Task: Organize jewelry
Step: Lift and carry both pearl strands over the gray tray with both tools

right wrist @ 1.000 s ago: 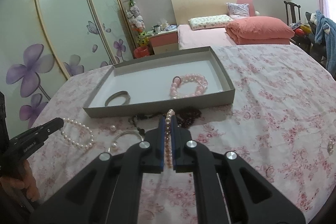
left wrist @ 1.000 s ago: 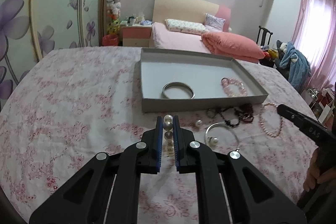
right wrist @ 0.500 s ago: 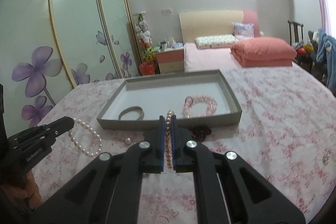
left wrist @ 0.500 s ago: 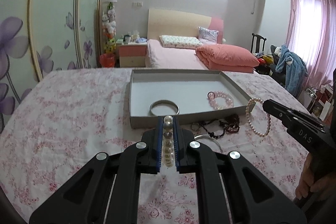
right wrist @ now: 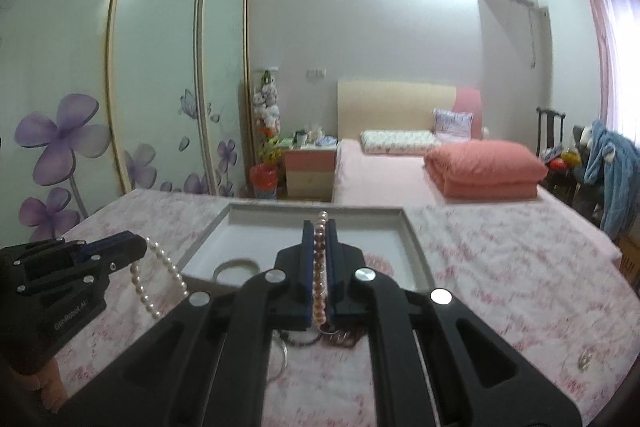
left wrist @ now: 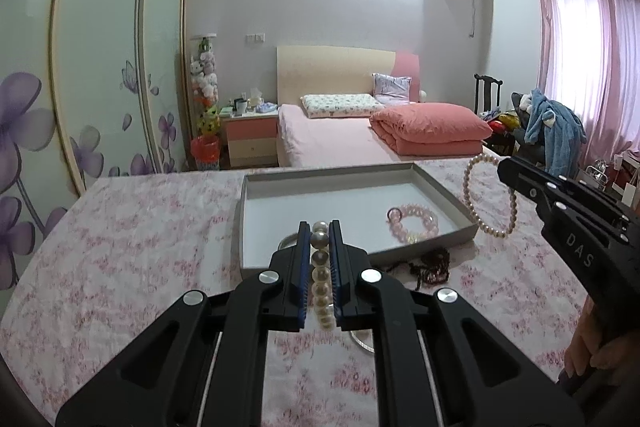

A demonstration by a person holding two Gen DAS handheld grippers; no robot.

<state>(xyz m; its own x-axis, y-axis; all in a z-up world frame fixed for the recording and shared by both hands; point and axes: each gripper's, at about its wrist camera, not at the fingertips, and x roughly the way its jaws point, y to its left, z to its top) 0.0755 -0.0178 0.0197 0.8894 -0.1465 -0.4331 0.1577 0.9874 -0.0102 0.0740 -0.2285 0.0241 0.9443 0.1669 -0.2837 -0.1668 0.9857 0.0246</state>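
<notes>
My left gripper (left wrist: 320, 229) is shut on a white pearl bracelet (left wrist: 322, 279), held above the floral tablecloth just in front of the grey tray (left wrist: 444, 193). In the right wrist view that bracelet (right wrist: 160, 277) hangs as a loop from the left gripper (right wrist: 138, 247). My right gripper (right wrist: 319, 227) is shut on a pink pearl bracelet (right wrist: 320, 267); in the left wrist view it (left wrist: 505, 166) carries the loop (left wrist: 490, 197) in the air by the tray's right wall. A pink bead bracelet (left wrist: 414, 223) and a silver bangle (right wrist: 236, 267) lie in the tray.
A dark bead necklace (left wrist: 434, 265) and a thin silver hoop (left wrist: 360, 343) lie on the tablecloth (left wrist: 120, 247) in front of the tray. A small shiny piece (right wrist: 585, 357) rests far right. A hand (left wrist: 600, 355) grips the right tool. Beyond the table stands a bed (left wrist: 340, 139).
Both grippers have risen and moved toward the tray, lifting their pearl bracelets off the tablecloth so that each now hangs in the air. Both stayed shut.
</notes>
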